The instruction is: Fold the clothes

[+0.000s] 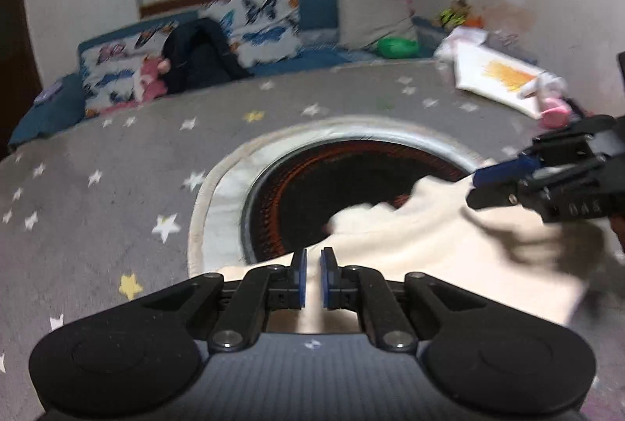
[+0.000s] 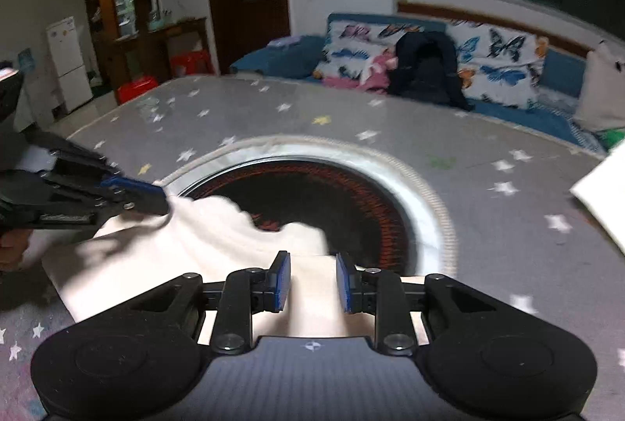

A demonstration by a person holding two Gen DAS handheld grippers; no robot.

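A cream garment [image 1: 449, 249] lies on the grey star-patterned table cover, part of it over the round black heater opening [image 1: 351, 186]. My left gripper [image 1: 313, 278] is nearly closed, pinching the garment's near edge. In the right wrist view the left gripper [image 2: 156, 200] grips the garment's [image 2: 203, 237] left corner. My right gripper [image 2: 312, 282] has its jaws apart with cloth between them; in the left wrist view the right gripper [image 1: 480, 186] sits at the garment's far corner.
A folded white shirt with a yellow print [image 1: 500, 79] lies at the table's far right. A blue sofa with butterfly pillows [image 2: 496, 65] and a dark backpack [image 2: 425, 65] stands behind the table. The heater ring [image 2: 332, 194] has a silver rim.
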